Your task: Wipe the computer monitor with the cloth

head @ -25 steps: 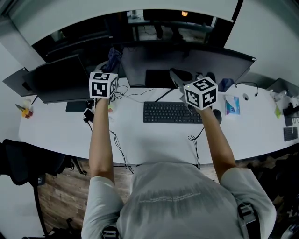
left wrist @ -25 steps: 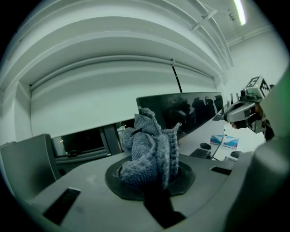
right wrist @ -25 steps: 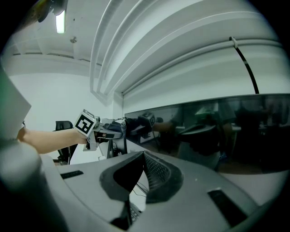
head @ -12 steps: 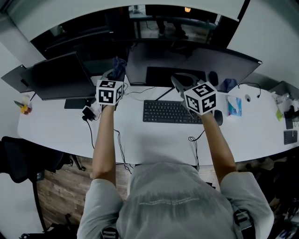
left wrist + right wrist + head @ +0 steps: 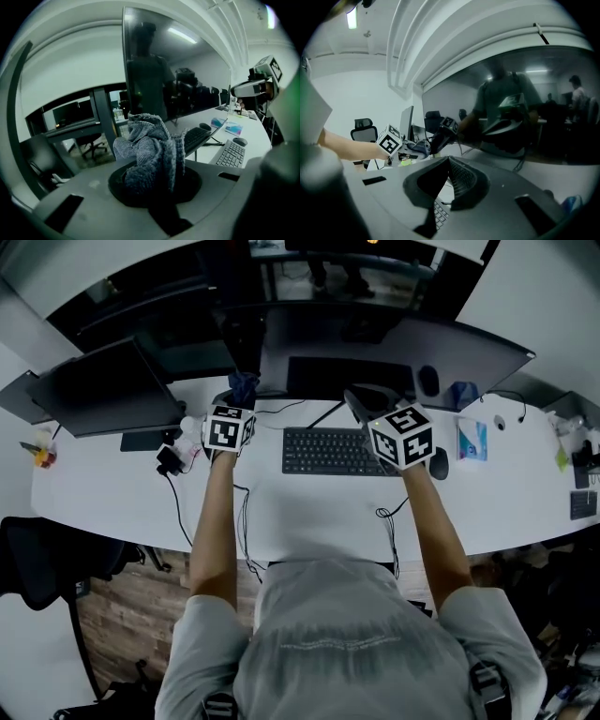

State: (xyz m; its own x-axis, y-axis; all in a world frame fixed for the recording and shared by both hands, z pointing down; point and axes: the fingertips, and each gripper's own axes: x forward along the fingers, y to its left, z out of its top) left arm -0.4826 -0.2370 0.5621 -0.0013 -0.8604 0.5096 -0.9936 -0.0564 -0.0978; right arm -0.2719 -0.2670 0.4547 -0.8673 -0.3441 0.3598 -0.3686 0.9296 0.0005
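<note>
Since a second ago the left gripper (image 5: 241, 397) has swung inward along the worktop (image 5: 309, 512). It has gone from in front of the smaller side screen (image 5: 103, 390) to the left edge of the big curved monitor (image 5: 394, 348). Its jaws stay clamped on the bunched grey-blue cloth (image 5: 150, 150), which stands up out of them. In the left gripper view the dark monitor glass rises just beyond the cloth. I cannot tell whether cloth and glass touch.

The right gripper (image 5: 446, 174) has barely shifted. Its jaws are pressed together with nothing between them, and it hangs over the right end of the keyboard (image 5: 330, 451). The monitor is ahead of it and the mouse (image 5: 439, 463) lies just to its right. A blue-printed packet (image 5: 472, 439) lies further right of it, and a thin cable (image 5: 387, 521) trails back from it toward the person.

The head view has also slid a little, so the worktop sits lower in the picture than before.

As for writing, each gripper's cube carries black-and-white square marker patterns. The print on the packet is too small to read, and no brand shows on either screen or on the keyboard.
</note>
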